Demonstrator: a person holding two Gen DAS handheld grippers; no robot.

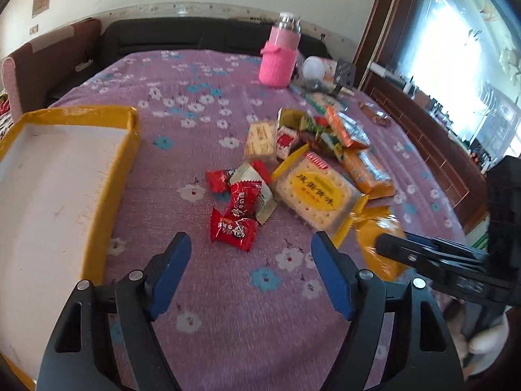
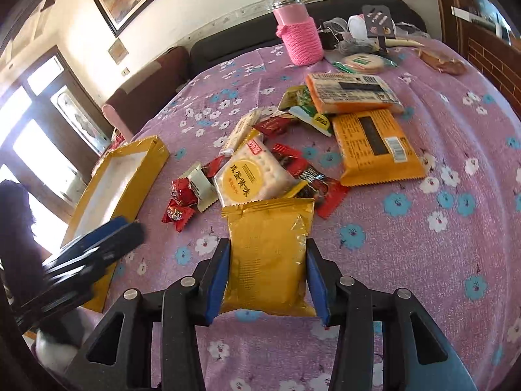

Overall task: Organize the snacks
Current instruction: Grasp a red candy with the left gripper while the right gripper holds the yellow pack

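Right now the right gripper has its blue pads pressed on both side edges of the gold pack, pinching it across its width, probably because a flat pouch is easiest to carry by the edges. It sits on the near side of the snack pile, its far end just beside the cracker pack; whether it is lifted off the cloth I cannot tell. The left gripper is spread with nothing between the fingers, hovering over bare cloth just near of the red candies; my guess is it's lining up on one of those. The yellow tray lies left of the pile, well apart from it, white floor bare, so it reads as the drop target. Far side of the pile: orange packs and green wrappers. Beyond those stands a pink bottle, likely not part of the sort. Nothing is in the tray yet, so sorting is at the start.
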